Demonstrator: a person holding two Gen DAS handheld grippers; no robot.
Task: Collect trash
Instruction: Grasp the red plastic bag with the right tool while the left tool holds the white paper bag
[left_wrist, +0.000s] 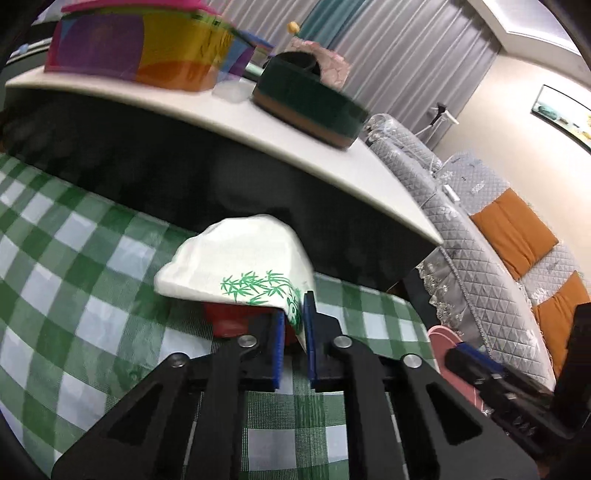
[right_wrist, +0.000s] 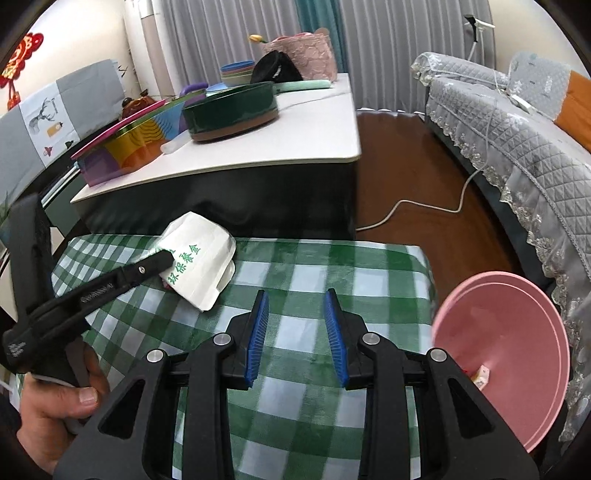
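My left tongs (left_wrist: 294, 325) pinch the near edge of the white paper bag (left_wrist: 236, 258) on the checked worktop (left_wrist: 74, 258); my right tongs (right_wrist: 297, 332) hang part-open and empty, the pink basin (right_wrist: 509, 332) just to their right.

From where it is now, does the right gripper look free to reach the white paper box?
Probably yes: only bare checked cloth lies between the open right gripper and the white paper box. The left gripper already grips its near edge.

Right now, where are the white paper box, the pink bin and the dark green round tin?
white paper box (left_wrist: 236, 258): left wrist view, its plain white top.
pink bin (right_wrist: 506, 332): right wrist view, inner wall.
dark green round tin (right_wrist: 229, 110): right wrist view, its side.
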